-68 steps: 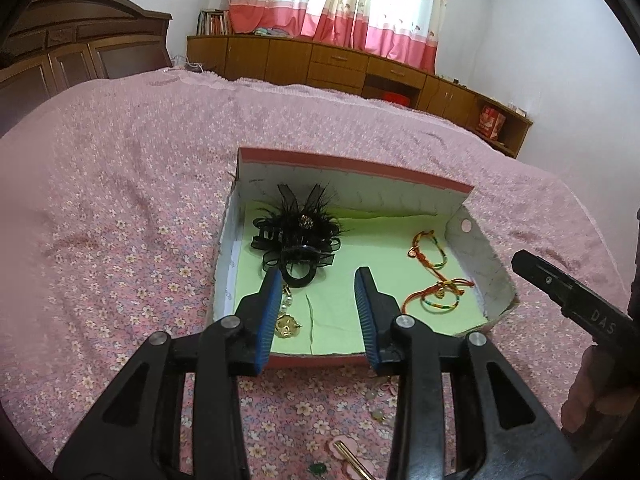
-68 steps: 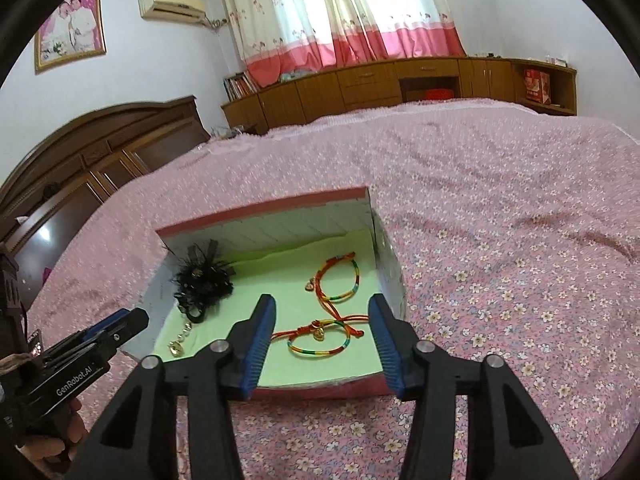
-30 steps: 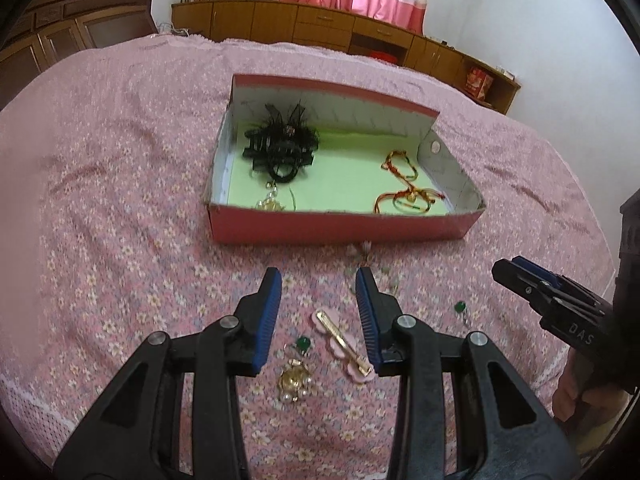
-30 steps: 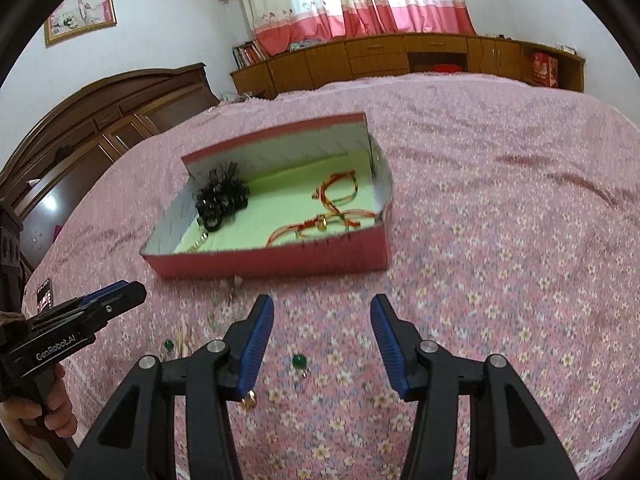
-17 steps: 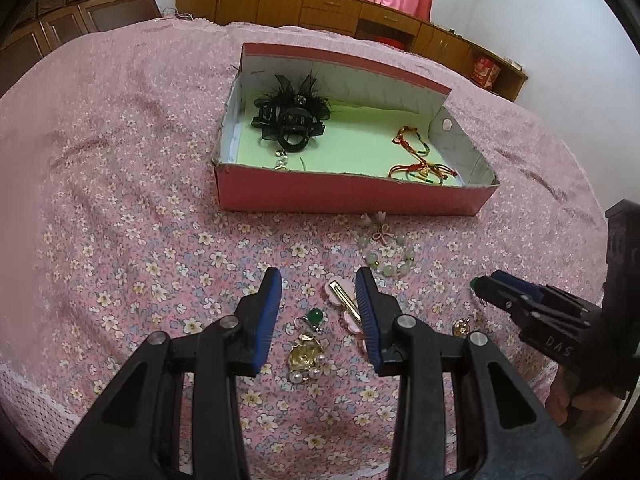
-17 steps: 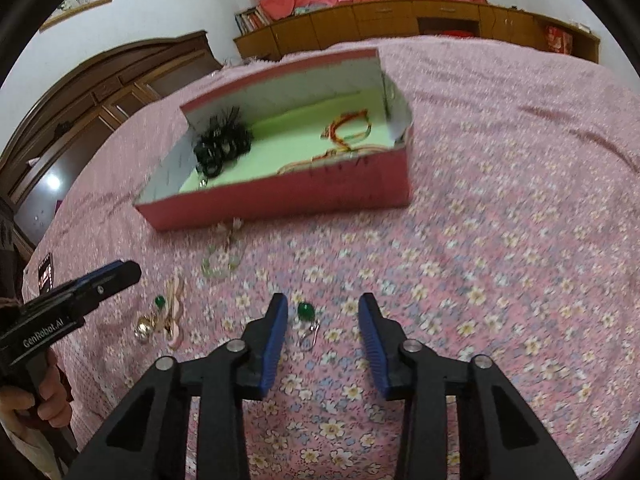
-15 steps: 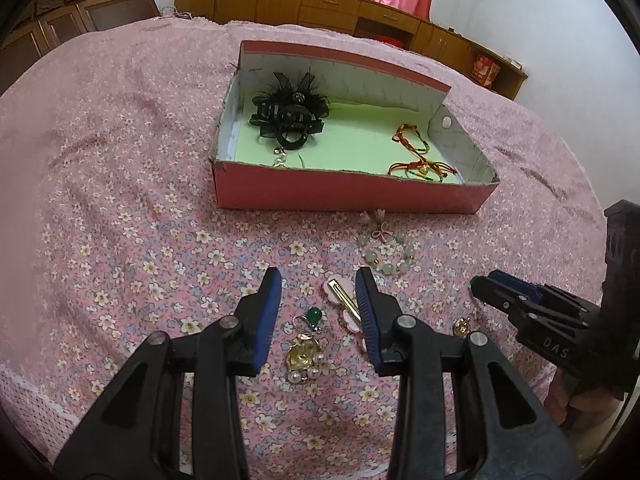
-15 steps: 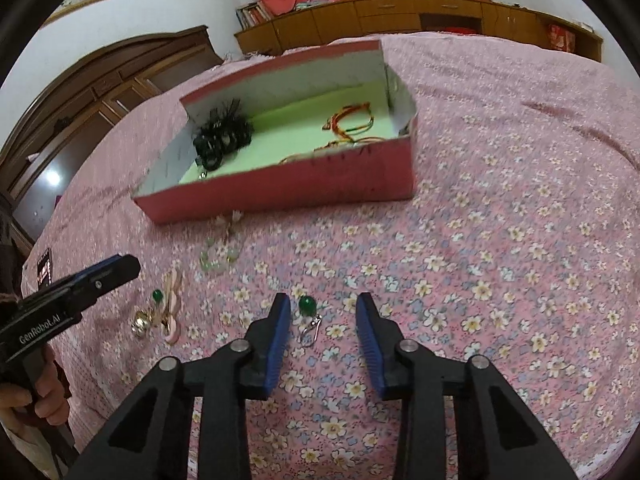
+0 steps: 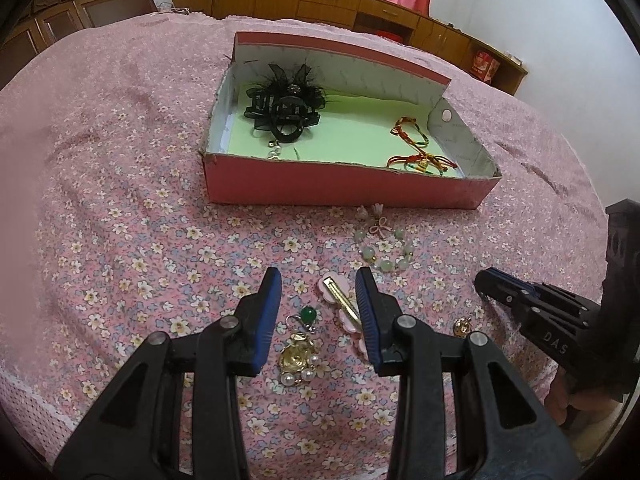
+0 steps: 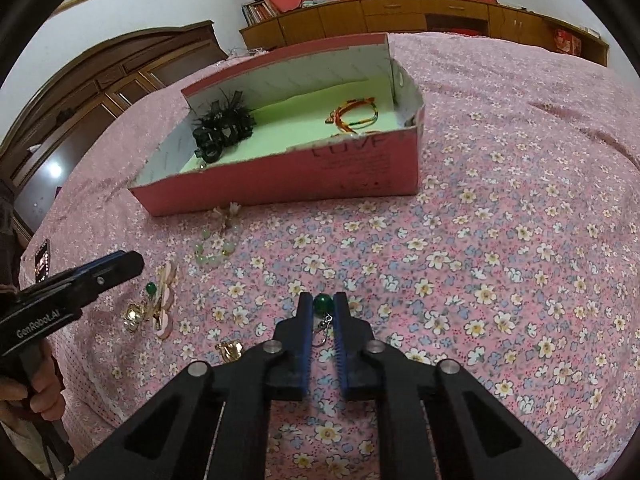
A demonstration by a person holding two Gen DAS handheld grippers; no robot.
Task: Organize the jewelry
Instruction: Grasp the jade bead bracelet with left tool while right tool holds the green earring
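The right hand-held gripper has its blue pads drawn in close on either side of a green bead earring lying on the flowered bedspread, the bead right at the tips and its wire hook trailing back between the fingers; whether the pads are truly pinching the bead or just flanking it I cannot tell. That is the weak point — a small round bead caught at the very tips could squirt forward when squeezed or lifted, and the thin hook could snag the soft cloth and pull the earring loose. A bite that goes too low would likely gather fabric along with the bead. The left hand-held gripper hangs wide open and holds nothing, poised above a second green bead earring, a gold pearl brooch and a pink hair clip, which lie so near each other that closing there might catch two at once or nudge one away. A pale bead bracelet rests just before the pink box, and a small gold charm lies near the right fingers. The box already holds a black feathered hair piece and red cord bracelets, so a careless drop over its near wall could tangle the hook in those cords.
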